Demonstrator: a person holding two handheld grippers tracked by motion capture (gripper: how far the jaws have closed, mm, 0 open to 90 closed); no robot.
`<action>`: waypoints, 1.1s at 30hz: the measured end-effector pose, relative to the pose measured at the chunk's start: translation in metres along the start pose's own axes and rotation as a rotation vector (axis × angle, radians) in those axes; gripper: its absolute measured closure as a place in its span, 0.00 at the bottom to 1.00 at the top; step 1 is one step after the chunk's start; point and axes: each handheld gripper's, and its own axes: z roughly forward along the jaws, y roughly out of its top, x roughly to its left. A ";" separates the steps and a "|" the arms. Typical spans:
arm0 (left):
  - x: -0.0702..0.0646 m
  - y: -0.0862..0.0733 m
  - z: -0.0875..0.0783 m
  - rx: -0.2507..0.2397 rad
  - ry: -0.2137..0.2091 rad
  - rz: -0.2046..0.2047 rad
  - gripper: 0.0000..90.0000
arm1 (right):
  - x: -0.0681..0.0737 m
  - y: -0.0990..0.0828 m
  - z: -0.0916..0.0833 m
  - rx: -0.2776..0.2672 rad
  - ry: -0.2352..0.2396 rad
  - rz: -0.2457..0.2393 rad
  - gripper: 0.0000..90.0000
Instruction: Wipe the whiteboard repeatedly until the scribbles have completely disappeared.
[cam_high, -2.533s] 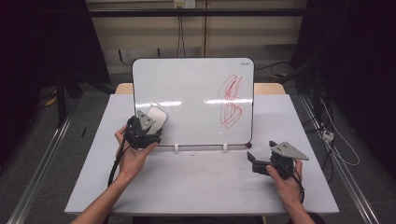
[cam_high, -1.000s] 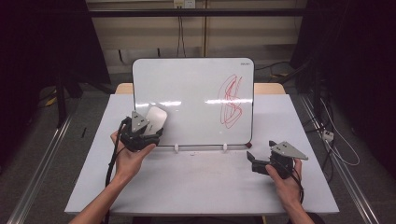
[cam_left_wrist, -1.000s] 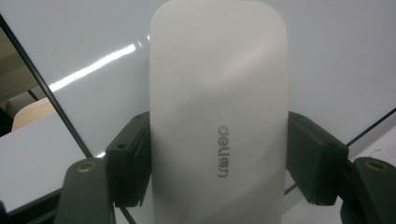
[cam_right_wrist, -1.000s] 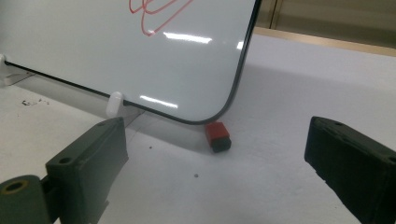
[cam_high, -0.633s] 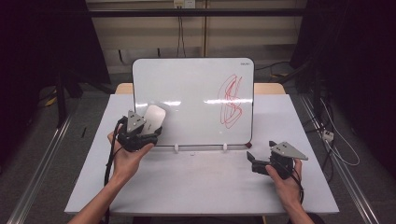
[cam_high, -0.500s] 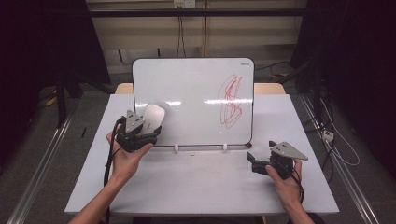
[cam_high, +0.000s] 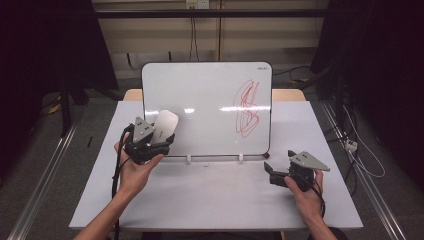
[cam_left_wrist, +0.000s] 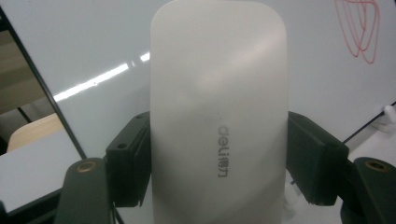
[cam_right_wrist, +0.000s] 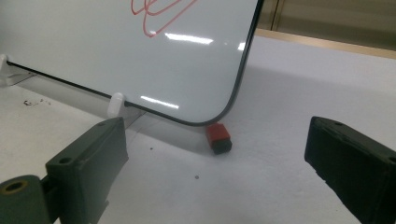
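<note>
We note the white eraser (cam_left_wrist: 218, 116) clamped between the jaws of the left gripper (cam_high: 148, 141), the black pads pressing on both its long sides. In the high view it sits at the lower left corner of the whiteboard (cam_high: 207, 95), raised off the table (cam_high: 215, 197) and tilted toward the board face; whether it touches the board we cannot tell. The board stands upright on small white feet near the far side of the table.

The red scribble (cam_high: 248, 107) lies on the right half of the board, well apart from the eraser. In the left gripper view it shows at the upper right, off to one side of the eraser.

The right gripper (cam_high: 280, 176) rests low on the table near the board's lower right corner, its jaws standing wide apart with nothing between them. Its view looks along the table at that corner, where a small red and black piece (cam_right_wrist: 218, 137), probably a marker cap, lies just beside the board's edge.

We judge the step in hand to be bringing the eraser to the board, with wiping not yet begun. The next move calls for carrying the eraser across to the right, setting its flat face squarely on the scribble, and rubbing with even pressure. The board is only propped, so a hard push may tip it; the free gripper could steady it.
</note>
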 end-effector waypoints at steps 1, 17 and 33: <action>-0.001 0.000 0.000 -0.003 -0.004 -0.003 0.34 | 0.000 0.000 0.000 0.002 -0.002 0.000 0.06; -0.019 0.026 0.008 -0.026 -0.035 0.034 0.34 | 0.000 -0.001 -0.002 0.000 0.003 0.002 0.06; -0.040 0.058 0.030 -0.022 -0.028 0.106 0.34 | 0.000 -0.001 -0.003 -0.001 0.004 0.001 0.06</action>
